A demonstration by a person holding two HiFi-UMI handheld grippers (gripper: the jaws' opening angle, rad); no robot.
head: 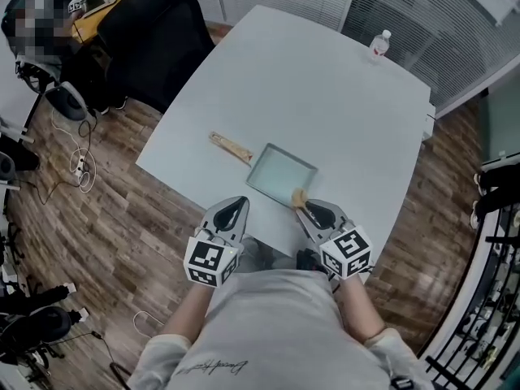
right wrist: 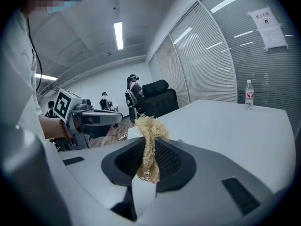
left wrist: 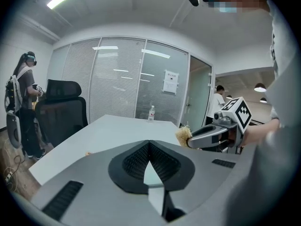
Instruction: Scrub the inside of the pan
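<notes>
The fingers [right wrist: 171,161] of the right gripper [head: 313,211] are clamped on a straw-coloured scrubber [right wrist: 149,126], and its frayed tuft stands out above the tips. The fingers [left wrist: 164,161] of the left gripper [head: 234,208] are pressed together with nothing between them. The pan [head: 280,173] – rectangular, with a pale inside – lies flat on the grey table [head: 325,96], just ahead of both grippers. In the head view the scrubber is at the near right corner of the pan, by the rim; whether it touches I cannot tell. The left tips are near the near left corner, but apart from it. The wooden handle [head: 231,146] points away to the left
</notes>
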